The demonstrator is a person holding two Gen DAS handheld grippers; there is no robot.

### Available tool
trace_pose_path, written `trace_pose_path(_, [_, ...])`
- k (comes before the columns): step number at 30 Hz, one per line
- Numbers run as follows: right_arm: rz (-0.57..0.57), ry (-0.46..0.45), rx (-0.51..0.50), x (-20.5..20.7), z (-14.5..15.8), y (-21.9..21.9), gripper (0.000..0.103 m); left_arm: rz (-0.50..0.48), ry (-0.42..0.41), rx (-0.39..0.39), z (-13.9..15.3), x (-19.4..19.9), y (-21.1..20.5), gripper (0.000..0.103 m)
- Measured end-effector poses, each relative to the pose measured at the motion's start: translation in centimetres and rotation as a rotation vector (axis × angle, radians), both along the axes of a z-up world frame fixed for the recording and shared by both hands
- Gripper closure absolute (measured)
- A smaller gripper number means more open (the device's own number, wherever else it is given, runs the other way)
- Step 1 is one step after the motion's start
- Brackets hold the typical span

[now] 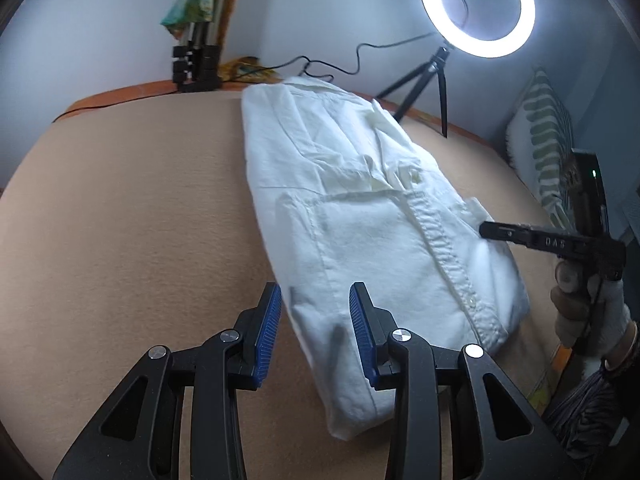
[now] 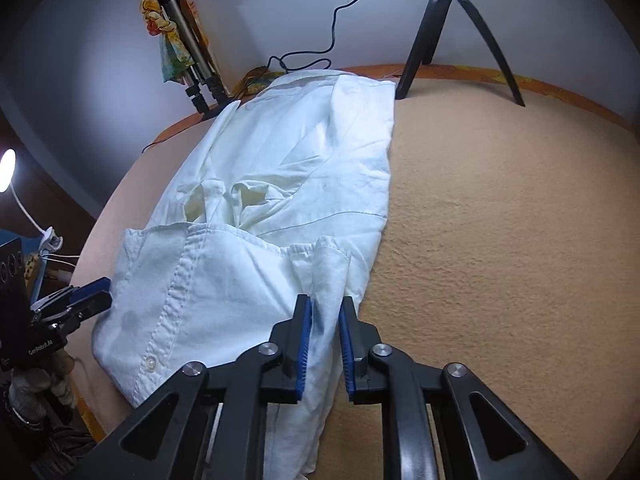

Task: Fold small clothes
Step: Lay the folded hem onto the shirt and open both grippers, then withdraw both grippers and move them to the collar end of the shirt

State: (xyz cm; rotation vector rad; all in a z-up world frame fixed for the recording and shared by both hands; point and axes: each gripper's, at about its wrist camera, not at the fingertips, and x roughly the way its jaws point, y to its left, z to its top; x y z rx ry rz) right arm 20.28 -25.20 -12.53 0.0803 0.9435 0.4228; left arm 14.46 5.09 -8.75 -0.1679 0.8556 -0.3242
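White button-up shirt (image 1: pixel 360 216) lies partly folded on tan blanket (image 1: pixel 120 220). L gripper (image 1: pixel 316 312) jaws apart, straddling shirt's near edge at 12 o'clock. R gripper (image 2: pixel 325 328) jaws narrow; sleeve cloth between them, can't tell if pinched.

Shirt (image 1: pixel 360 216) lies on the table (image 1: pixel 120 220); ring light (image 1: pixel 476 4) behind it; pillow (image 1: pixel 548 152) right

Left claw (image 1: pixel 315 334) parted, right claw (image 2: pixel 325 344) narrowly parted, both angled downward
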Motion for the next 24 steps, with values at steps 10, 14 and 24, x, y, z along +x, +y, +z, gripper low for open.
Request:
trace_pose_path(10, [0.18,-0.259,-0.167,-6.6,1.0,6.5,0.08,-0.203,-0.081,0.105,0.5,-3.3,-6.3,0.069])
trace_pose_path(14, [0.151,-0.193,-0.168,-5.7,-1.2,5.5,0.08,-0.2,-0.032,0.125,-1.5,-2.7,-6.3,0.069])
trace_pose_path(24, [0.141,-0.105,-0.007,-5.0,1.6,2.2,0.077,-0.071,-0.043,0.014,1.5,1.5,-0.7,0.069])
